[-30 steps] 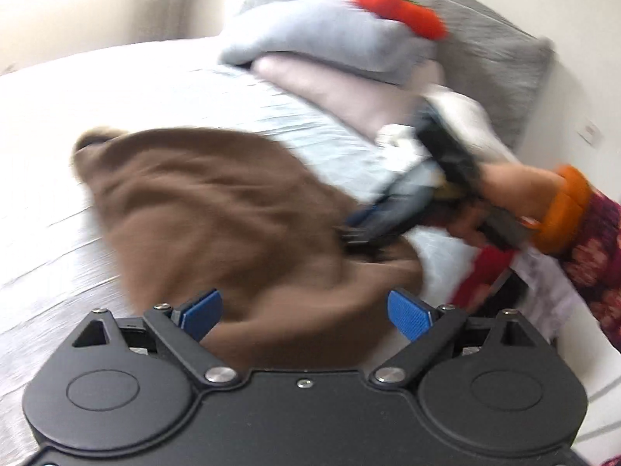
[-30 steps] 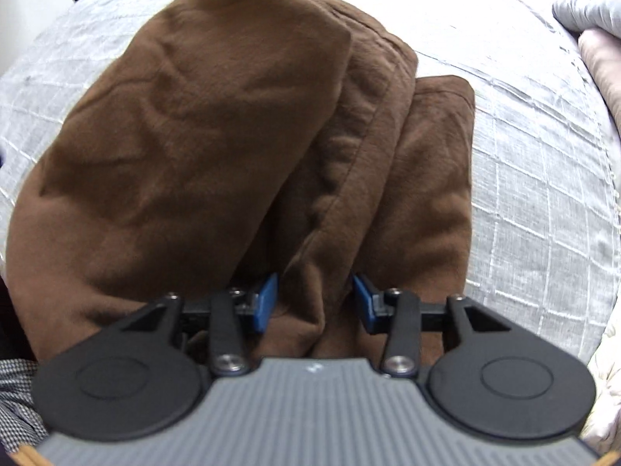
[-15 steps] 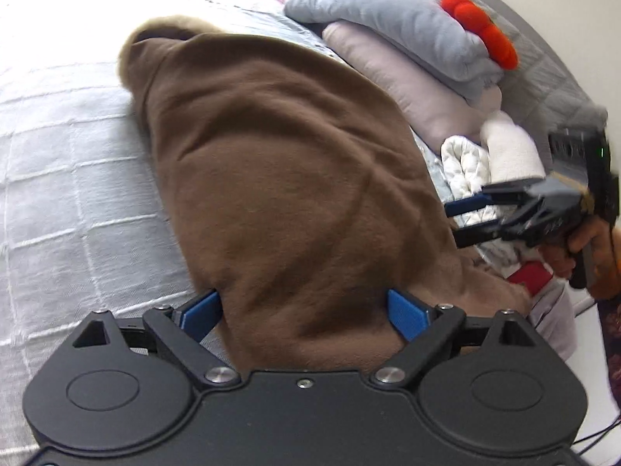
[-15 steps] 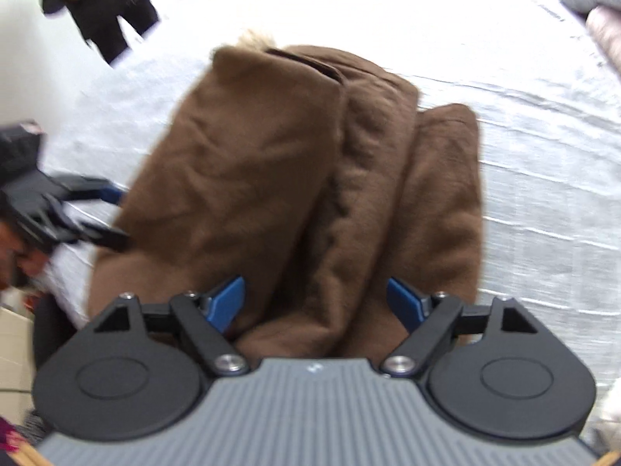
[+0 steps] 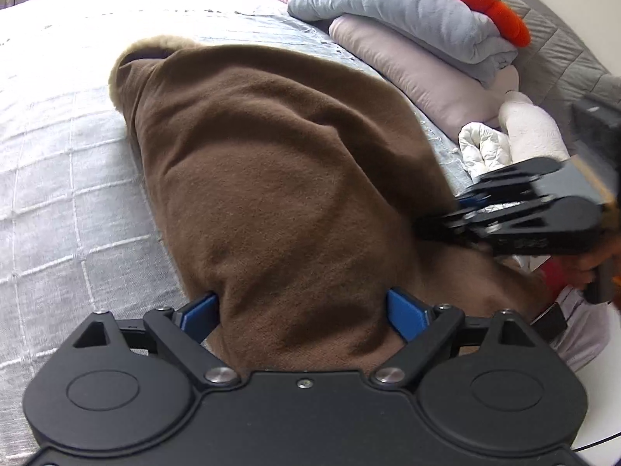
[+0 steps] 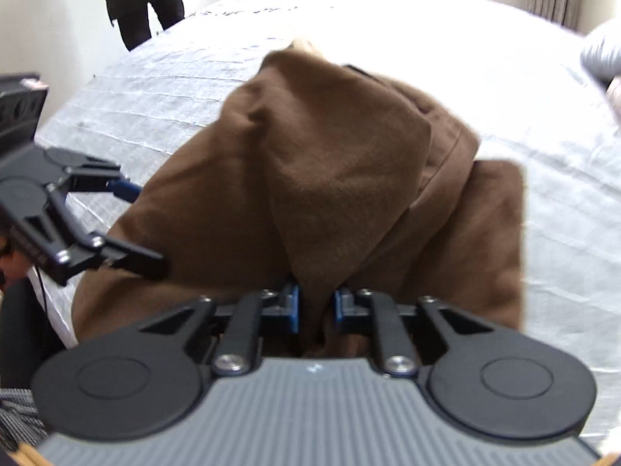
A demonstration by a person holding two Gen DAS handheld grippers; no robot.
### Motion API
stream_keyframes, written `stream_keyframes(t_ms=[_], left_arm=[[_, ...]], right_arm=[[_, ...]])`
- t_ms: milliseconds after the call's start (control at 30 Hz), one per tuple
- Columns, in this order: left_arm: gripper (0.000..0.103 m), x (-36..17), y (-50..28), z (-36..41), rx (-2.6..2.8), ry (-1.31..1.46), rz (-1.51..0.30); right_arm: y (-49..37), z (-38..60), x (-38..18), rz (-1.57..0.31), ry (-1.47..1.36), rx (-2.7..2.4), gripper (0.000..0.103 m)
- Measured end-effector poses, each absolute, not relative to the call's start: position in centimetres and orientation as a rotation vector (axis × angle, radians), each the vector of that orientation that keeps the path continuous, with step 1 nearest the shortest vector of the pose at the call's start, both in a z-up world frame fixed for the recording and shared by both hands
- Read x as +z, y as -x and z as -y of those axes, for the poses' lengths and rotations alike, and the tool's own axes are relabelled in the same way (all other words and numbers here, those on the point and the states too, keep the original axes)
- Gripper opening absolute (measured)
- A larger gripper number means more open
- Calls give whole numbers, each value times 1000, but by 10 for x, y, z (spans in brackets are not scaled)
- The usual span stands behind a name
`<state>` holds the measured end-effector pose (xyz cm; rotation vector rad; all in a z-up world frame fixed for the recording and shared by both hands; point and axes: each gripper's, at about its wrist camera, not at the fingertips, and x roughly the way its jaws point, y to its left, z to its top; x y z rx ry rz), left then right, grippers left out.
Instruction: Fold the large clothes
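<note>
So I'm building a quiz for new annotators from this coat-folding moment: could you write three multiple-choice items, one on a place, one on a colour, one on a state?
1. Where does the brown coat lie?
A. on the grey quilted bedspread
B. on a wooden floor
C. on a chair

2. What colour is the pom-pom trim on the folded blankets at the head of the bed?
A. green
B. orange-red
C. yellow

3. How do the right tongs stand?
A. wide open above bare bedspread
B. out of view
C. closing on a fold of the coat

Answers: 1 A, the bedspread shows all around the coat; 2 B, the trim is bright orange-red against the pale blue blanket; 3 C, brown cloth sits pinched between the blue pads, while the left tongs stand wide.
</note>
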<state>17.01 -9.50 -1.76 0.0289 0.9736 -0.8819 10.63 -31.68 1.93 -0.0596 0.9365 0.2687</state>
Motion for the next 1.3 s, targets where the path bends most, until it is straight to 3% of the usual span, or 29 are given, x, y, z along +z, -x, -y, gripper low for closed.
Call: stream_keyframes(t_ms=[167, 233, 500, 633, 867, 1000, 1100, 1300], left_arm=[[90, 2, -152, 121, -978, -68, -864], [90, 8, -143, 140, -1011, -112, -818], [100, -29, -118, 193, -934, -339, -733], [100, -21, -126, 189, -942, -324, -772], [101, 3, -136, 174, -937, -386, -678], [100, 10, -177, 176, -869, -360, -628], [91, -1, -207, 192, -824, -373, -619], [92, -42, -245, 238, -779, -347, -668]], right_arm=[[-76, 370, 59, -878, -1, 163, 9], [-67, 396, 59, -878, -48, 95, 2], [-53, 419, 41, -847, -149, -23, 6], [-74, 387, 52, -766, -156, 23, 43], [-118, 373, 4, -780, -81, -151, 35], [-104, 392, -15, -749, -139, -198, 39], [-97, 400, -24, -725, -171, -223, 48], [-104, 413, -41, -736, -197, -224, 52]])
